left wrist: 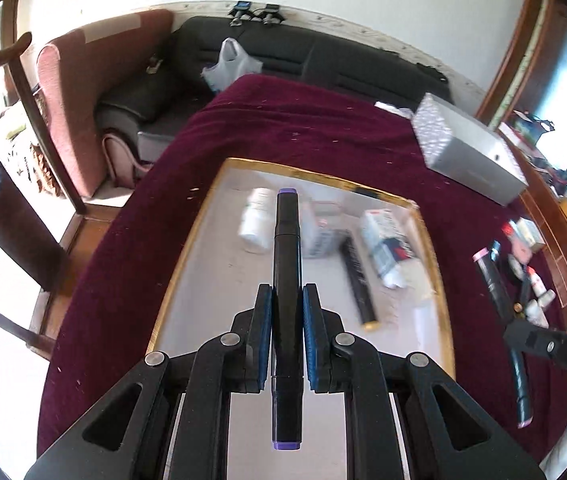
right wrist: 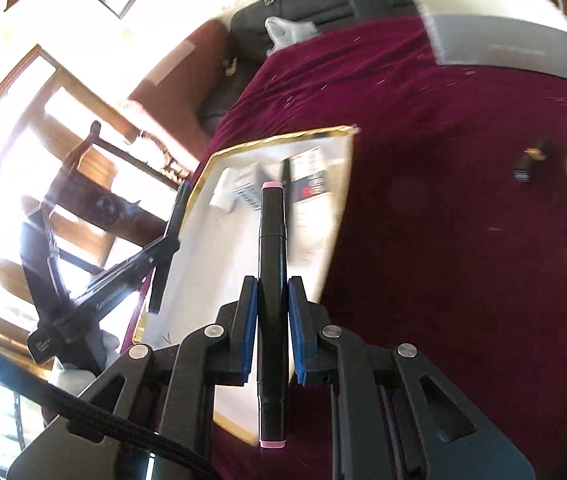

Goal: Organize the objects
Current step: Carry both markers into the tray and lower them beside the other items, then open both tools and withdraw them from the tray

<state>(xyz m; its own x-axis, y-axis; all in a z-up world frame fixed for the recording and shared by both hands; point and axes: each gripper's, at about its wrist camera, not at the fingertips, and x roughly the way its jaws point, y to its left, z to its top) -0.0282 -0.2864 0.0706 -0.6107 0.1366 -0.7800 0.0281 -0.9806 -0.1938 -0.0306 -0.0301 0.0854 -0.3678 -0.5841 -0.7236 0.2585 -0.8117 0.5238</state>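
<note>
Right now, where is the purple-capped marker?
In the left wrist view, the purple-capped marker is clamped in the left gripper, above the gold-rimmed tray.

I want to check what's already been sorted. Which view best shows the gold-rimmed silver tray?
The left wrist view: the gold-rimmed silver tray lies nearly whole, contents visible though blurred. The right wrist view shows the tray slanted, partly behind the right gripper.

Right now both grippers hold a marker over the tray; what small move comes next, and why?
Probably lower the left gripper and lay its purple-tipped marker on the bare near part of the tray. It hangs directly above that space, while the right gripper and its pink-tipped marker are nearer the tray's edge.
</note>
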